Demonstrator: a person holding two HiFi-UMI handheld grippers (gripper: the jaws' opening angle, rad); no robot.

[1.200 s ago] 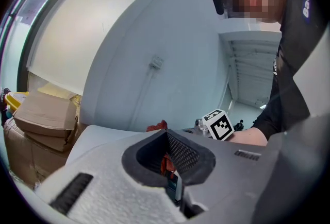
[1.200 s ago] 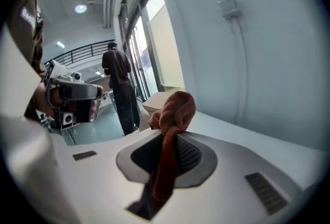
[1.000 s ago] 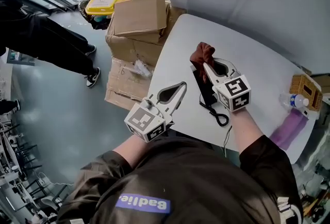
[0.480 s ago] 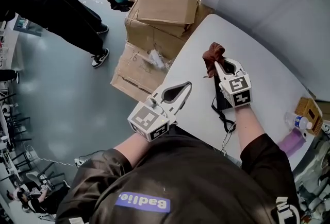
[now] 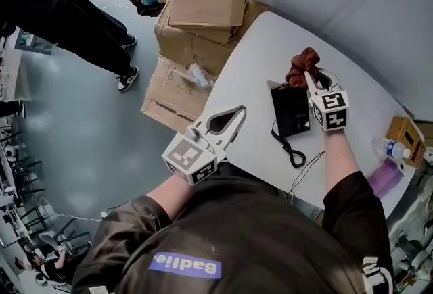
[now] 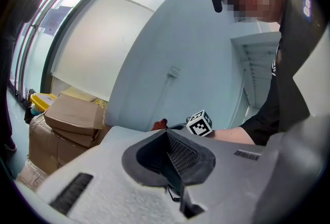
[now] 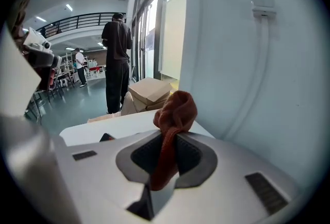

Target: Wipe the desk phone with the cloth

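Two grippers, one phone, one cloth. Left gripper [image 5: 237, 113] is lower left, over the edge of the white rounded table [image 5: 254, 59], claws pressed together, nothing between. Right gripper [image 5: 310, 76] is centre-right, clamped on the bunched rust-red cloth [image 5: 302, 64] at the top end of the flat black desk phone [image 5: 291, 110]. Black coiled cord [image 5: 289, 151]: head view only. White wall cable trunking [image 7: 262, 37]: right gripper view only. Stacked brown cardboard boxes [image 5: 203, 9] upper centre, grey floor [image 5: 74, 137], standing person in black [image 5: 61, 12] upper left.

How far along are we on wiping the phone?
Done: the rust-red cloth is clamped in the right gripper. In hand: it's held at the far end of the black desk phone. Remaining: the wiping; no wiped area shows. The left gripper is shut, empty.
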